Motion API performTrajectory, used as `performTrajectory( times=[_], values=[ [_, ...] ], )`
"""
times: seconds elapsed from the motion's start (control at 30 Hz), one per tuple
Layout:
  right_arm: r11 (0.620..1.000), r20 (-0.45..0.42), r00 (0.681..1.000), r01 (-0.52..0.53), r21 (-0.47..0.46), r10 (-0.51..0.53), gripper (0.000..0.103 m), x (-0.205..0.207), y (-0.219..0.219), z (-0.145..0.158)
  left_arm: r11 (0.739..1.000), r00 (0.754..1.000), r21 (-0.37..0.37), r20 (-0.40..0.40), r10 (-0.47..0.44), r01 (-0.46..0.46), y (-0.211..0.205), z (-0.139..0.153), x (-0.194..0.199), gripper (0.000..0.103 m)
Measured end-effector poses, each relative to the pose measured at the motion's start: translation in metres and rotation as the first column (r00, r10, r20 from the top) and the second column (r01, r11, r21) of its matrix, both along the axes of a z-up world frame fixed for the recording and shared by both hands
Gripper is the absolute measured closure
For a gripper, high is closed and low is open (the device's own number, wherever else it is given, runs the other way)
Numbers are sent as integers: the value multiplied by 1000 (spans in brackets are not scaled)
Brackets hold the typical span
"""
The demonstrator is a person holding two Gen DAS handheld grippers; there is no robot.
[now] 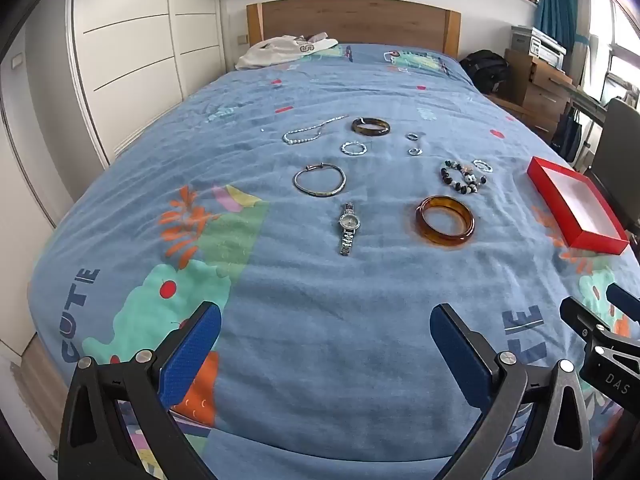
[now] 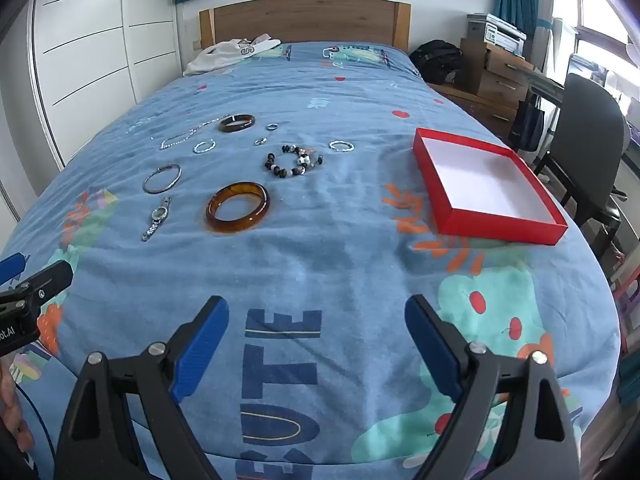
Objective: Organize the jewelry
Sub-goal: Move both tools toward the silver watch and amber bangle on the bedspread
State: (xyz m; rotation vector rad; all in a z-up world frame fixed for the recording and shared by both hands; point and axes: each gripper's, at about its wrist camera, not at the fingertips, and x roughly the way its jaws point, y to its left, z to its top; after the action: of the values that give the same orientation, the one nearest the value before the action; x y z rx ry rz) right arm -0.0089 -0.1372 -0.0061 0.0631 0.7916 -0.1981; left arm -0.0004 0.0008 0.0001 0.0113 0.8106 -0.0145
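Jewelry lies spread on a blue bedspread [image 1: 320, 300]. An amber bangle [image 1: 444, 220] [image 2: 237, 207], a silver watch [image 1: 348, 227] [image 2: 156, 218], a thin silver bangle [image 1: 319, 180] [image 2: 162, 178], a beaded bracelet [image 1: 463, 177] [image 2: 293, 161], a dark bangle [image 1: 371, 126] [image 2: 237, 123], a pearl necklace [image 1: 308, 132] and small rings [image 1: 412, 136] lie there. An open, empty red box [image 2: 486, 184] [image 1: 576, 204] sits to the right. My left gripper [image 1: 326, 344] and right gripper [image 2: 316, 336] are both open and empty, near the bed's front edge.
White clothes [image 1: 280, 50] lie by the wooden headboard [image 1: 352, 20]. White wardrobe doors [image 1: 120, 40] stand left. A black bag [image 2: 436, 60], wooden drawers [image 2: 496, 76] and a dark chair [image 2: 588, 148] stand right of the bed.
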Motion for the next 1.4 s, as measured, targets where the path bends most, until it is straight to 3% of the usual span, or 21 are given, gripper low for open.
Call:
performTrajectory(
  times=[0.37,0.9,1.4],
  values=[
    [1000,8,1000,-5,-26,5,13,-2,2,0,1000,999,-4,43,25,-25,7,1,-1,1],
    [1000,7,1000,13,25,-13,13,3,0,-6,1000,1000,17,6,21,-21,7,0,7,1],
    [1000,-1,1000,5,-1,-5,13,9,5,-6,999,1000,28,1,16,-16,9,5,13,1]
  ],
)
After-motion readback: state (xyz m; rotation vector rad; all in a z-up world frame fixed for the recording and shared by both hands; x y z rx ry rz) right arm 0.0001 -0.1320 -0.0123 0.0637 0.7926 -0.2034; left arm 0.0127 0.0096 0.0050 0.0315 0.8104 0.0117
